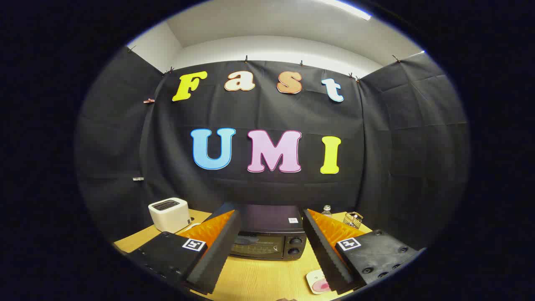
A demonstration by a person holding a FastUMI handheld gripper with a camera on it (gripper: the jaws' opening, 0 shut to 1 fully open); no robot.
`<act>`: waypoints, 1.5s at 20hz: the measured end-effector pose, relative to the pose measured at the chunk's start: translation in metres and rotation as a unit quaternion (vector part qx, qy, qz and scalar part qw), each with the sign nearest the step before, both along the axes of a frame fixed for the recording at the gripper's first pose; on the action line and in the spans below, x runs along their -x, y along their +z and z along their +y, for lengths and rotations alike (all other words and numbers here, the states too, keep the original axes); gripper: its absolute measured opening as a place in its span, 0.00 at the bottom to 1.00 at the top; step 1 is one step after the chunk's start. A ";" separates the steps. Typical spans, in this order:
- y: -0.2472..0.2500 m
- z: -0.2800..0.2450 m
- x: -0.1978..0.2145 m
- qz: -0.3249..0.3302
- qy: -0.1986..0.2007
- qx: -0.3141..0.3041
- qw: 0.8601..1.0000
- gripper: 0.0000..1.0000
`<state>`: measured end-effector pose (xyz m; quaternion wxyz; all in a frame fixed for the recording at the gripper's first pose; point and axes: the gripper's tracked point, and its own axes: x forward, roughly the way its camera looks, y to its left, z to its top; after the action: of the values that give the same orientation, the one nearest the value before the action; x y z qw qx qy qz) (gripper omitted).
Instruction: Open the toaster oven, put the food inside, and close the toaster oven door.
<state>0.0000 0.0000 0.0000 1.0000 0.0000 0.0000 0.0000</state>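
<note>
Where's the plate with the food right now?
In the gripper view, the small white plate with pink food lies on the wooden table, in front of the black toaster oven, partly hidden by the open gripper's right finger.

The toaster oven (267, 234) looks like dark, faintly glossy metal with a glass door; the table (259, 280) is smooth pale wood, and the gripper (267, 251), spread wide, has matt black ribbed fingers (217, 255) (orange ridged backs).

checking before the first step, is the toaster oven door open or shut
Shut: the toaster oven door stands flush with its front, beyond the open fingers, which hold nothing.
</note>
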 end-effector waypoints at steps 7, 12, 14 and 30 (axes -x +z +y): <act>-0.007 0.007 0.000 0.011 0.006 -0.003 1.000 0.98; -0.022 0.019 -0.004 0.030 0.018 -0.011 0.999 0.98; -0.022 0.026 -0.005 0.029 0.026 -0.018 0.999 0.98; -0.033 0.028 -0.025 0.048 0.018 -0.017 0.999 0.98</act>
<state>0.0252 0.0279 -0.0328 0.9986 0.0166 0.0476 0.0179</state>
